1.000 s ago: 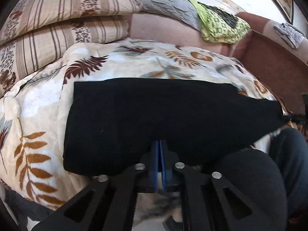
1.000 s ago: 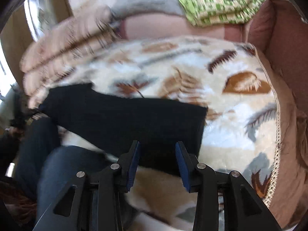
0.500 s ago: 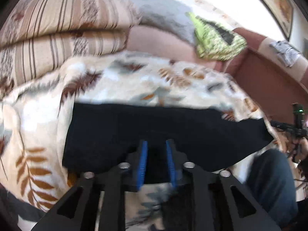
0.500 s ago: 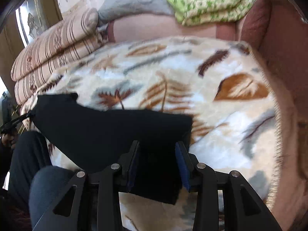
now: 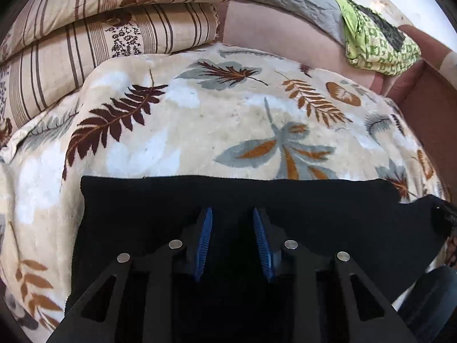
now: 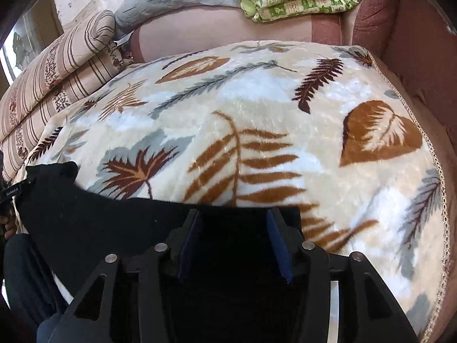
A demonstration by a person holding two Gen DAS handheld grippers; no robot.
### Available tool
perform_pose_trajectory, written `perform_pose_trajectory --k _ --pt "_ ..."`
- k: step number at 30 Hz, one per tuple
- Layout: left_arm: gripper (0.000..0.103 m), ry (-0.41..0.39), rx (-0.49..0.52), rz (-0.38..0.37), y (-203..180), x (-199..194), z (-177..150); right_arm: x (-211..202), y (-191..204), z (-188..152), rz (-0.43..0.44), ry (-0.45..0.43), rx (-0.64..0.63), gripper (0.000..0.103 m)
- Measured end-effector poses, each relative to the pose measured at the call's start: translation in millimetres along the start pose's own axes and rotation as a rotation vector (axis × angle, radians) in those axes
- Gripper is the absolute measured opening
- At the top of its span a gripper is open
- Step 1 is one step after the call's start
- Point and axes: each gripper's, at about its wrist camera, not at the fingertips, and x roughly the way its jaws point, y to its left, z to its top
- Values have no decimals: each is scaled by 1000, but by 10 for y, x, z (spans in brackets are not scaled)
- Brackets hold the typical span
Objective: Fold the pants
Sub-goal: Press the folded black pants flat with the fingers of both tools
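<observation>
Pants (image 5: 314, 208) beneath both parted claws (image 5: 232, 214).

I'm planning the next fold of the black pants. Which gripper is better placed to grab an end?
Right, probably. The right gripper hangs open beside the black pants' end edge, while the left gripper is open over their middle, away from either end.

A home — sofa (image 6: 414, 28) under leaf-print blanket (image 5: 228, 120), striped quilts (image 5: 114, 28) stacked alongside
</observation>
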Motion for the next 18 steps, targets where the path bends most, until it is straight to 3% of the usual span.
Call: perform_pose_trajectory --k 4,6,9,13,15,18 --pt "33 10 -26 15 -87 -39 79 -13 10 -16 -3 -17 5 53" --pt "36 2 -56 20 -221 -159 98 -35 23 -23 11 -14 5 59" --pt "39 -69 -31 26 -539 -450 144 -168 86 2 -9 -15 -6 59" --pt "60 -157 -7 27 -1082 -760 92 -540 267 -96 20 -81 -10 65" --pt "64 -189 0 29 -1304 -819 20 -619 389 -171 -12 -53 -28 77" --pt "74 -215 30 79 -1565 -732 -127 -686 532 -233 -47 31 18 77"
